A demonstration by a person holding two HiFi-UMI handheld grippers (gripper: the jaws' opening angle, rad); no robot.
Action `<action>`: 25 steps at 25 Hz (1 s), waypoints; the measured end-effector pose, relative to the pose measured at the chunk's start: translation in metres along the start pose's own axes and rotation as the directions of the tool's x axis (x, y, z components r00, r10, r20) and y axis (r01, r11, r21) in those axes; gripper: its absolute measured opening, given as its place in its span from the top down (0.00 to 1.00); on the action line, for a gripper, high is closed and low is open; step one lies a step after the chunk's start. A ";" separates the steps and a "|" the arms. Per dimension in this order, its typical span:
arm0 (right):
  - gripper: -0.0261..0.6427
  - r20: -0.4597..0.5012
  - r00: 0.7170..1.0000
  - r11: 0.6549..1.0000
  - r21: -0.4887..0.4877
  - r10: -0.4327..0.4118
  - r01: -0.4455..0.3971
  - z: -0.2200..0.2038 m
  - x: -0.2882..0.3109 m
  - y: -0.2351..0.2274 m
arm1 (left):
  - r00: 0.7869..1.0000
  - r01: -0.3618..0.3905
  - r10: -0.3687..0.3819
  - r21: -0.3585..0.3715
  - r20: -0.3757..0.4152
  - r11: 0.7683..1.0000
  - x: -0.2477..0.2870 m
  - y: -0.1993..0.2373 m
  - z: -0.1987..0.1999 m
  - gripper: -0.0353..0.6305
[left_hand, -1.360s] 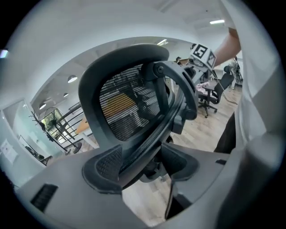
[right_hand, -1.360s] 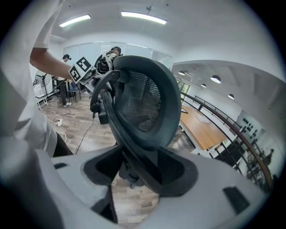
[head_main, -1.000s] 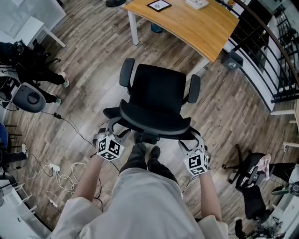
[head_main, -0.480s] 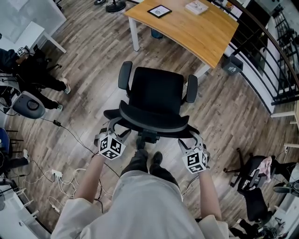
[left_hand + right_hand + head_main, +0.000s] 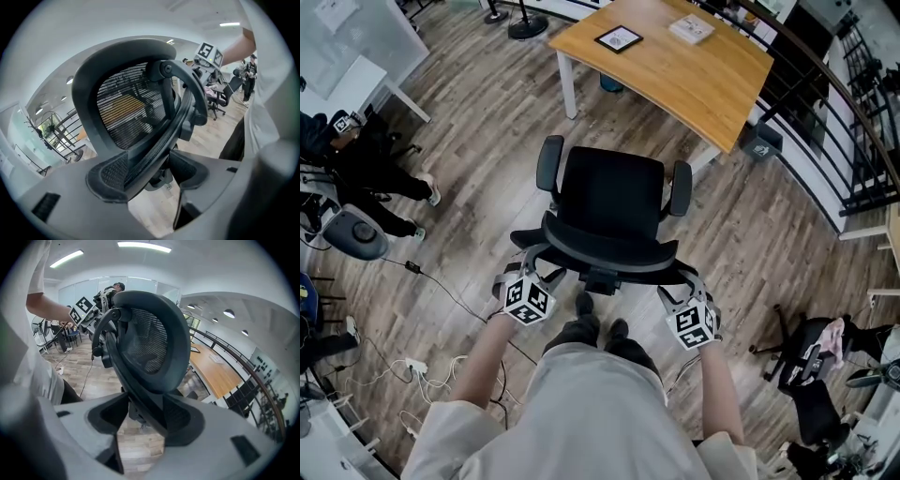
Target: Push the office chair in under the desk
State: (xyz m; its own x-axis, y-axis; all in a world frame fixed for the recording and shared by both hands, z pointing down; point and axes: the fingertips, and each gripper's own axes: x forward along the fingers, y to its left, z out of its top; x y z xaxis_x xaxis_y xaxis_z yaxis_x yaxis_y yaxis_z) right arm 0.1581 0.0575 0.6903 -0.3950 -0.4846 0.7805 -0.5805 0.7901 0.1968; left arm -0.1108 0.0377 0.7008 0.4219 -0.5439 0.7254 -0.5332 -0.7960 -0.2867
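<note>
Left gripper [image 5: 154, 174] and right gripper [image 5: 140, 417] stand open, each straddling the backrest rim of the office chair [image 5: 612, 199]. The right's jaws have just been closing slightly. The chair stands near the desk [image 5: 675, 67], not under it.

A loose, off-white short-sleeved cotton shirt [image 5: 581, 422] fills six o'clock of the head view; above it are dark grey trousers [image 5: 572, 335] and black shoes [image 5: 584, 302].

The chair [image 5: 614, 202] has a black mesh back [image 5: 126, 112] in a smooth, matt plastic frame [image 5: 89, 79]. The worktop [image 5: 675, 66] is smooth pale wood with a soft sheen, on white-painted legs [image 5: 567, 84]. The floor [image 5: 469, 187] is matt grey-brown wood plank.
</note>
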 end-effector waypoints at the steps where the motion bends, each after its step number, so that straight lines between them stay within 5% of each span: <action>1: 0.62 -0.004 1.000 1.000 0.006 -0.001 0.001 0.002 0.000 0.001 | 1.000 0.006 -0.006 0.008 -0.001 1.000 0.000 0.002 0.000 0.55; 25: 0.61 0.031 0.996 0.986 0.149 -0.079 0.073 0.017 0.026 -0.036 | 0.996 0.079 -0.078 0.035 -0.038 0.996 0.051 0.063 0.023 0.53</action>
State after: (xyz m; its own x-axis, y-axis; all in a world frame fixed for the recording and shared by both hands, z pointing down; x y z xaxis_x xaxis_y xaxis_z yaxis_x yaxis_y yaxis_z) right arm 0.1567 0.0099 0.6936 -0.3700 -0.5567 0.7438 -0.7072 0.6879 0.1631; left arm -0.1063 -0.0468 0.7054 0.4335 -0.4699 0.7689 -0.4724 -0.8451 -0.2501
